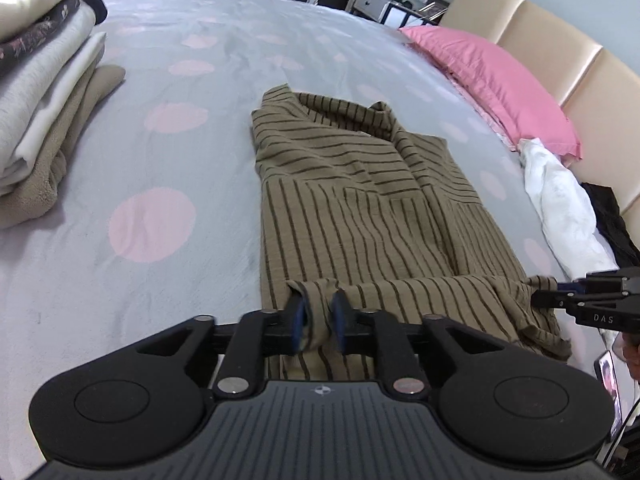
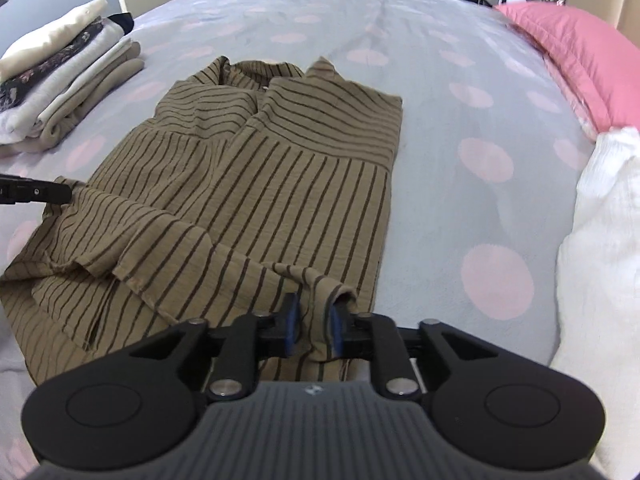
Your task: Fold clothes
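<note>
An olive-brown garment with dark stripes [image 1: 360, 200] [image 2: 260, 180] lies spread on the grey bed sheet with pink dots [image 1: 160, 160] [image 2: 460, 120]. Its near hem is folded back over the body. My left gripper [image 1: 319, 312] sits at the left end of that folded edge. Its blue pads are parted, with a loose fold of the cloth between them. My right gripper [image 2: 313, 318] is at the right end of the same edge, jaws parted around a bunched corner. Each gripper also shows at the other view's side: the right gripper [image 1: 536, 300] and the left gripper [image 2: 60, 192].
A stack of folded clothes [image 1: 40, 100] [image 2: 60, 80] sits on the bed's left side. On the right lie a pink pillow [image 1: 492, 80] [image 2: 580, 52], a crumpled white cloth [image 1: 560, 208] [image 2: 608, 240] and a black garment [image 1: 612, 216], against a beige padded headboard [image 1: 580, 80].
</note>
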The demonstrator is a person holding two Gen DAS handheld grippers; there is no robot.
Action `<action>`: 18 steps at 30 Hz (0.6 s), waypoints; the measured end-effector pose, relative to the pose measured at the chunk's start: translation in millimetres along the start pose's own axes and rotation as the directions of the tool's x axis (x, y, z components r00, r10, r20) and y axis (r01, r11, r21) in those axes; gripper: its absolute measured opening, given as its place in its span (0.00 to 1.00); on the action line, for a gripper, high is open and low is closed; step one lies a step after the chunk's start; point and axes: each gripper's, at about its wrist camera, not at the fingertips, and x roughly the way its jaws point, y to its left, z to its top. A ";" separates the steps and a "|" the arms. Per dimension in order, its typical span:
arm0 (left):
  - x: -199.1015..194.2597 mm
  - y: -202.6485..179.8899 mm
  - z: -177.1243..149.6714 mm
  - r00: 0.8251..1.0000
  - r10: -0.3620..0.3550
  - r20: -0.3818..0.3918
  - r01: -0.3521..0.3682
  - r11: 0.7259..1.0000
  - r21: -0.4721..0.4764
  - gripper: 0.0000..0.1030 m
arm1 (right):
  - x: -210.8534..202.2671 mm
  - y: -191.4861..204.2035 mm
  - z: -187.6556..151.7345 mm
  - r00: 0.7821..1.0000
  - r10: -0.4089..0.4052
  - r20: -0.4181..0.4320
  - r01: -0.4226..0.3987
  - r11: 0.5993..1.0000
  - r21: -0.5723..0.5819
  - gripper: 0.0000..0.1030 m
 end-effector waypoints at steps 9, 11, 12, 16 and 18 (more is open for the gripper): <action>-63.3 -43.3 -41.0 0.996 0.073 0.059 -0.086 0.966 0.246 0.47 | -57.6 22.4 -28.4 0.996 -0.036 0.087 0.051 0.982 -0.179 0.54; -72.7 -57.7 -54.9 0.995 0.082 0.058 -0.096 0.942 0.321 0.49 | -64.7 30.0 -41.1 0.996 -0.020 0.087 0.039 0.972 -0.230 0.57; -75.5 -65.9 -63.1 0.994 0.091 0.055 -0.105 0.926 0.363 0.50 | -67.0 33.8 -47.6 0.996 -0.014 0.084 0.035 0.966 -0.255 0.57; -76.2 -94.1 -94.6 0.991 0.124 0.049 -0.131 0.849 0.511 0.52 | -66.6 50.5 -74.2 0.998 -0.021 0.058 0.041 0.930 -0.366 0.58; -73.7 -104.9 -110.3 0.987 0.152 0.054 -0.155 0.800 0.579 0.52 | -63.9 60.5 -86.2 0.998 -0.036 0.059 0.058 0.899 -0.434 0.58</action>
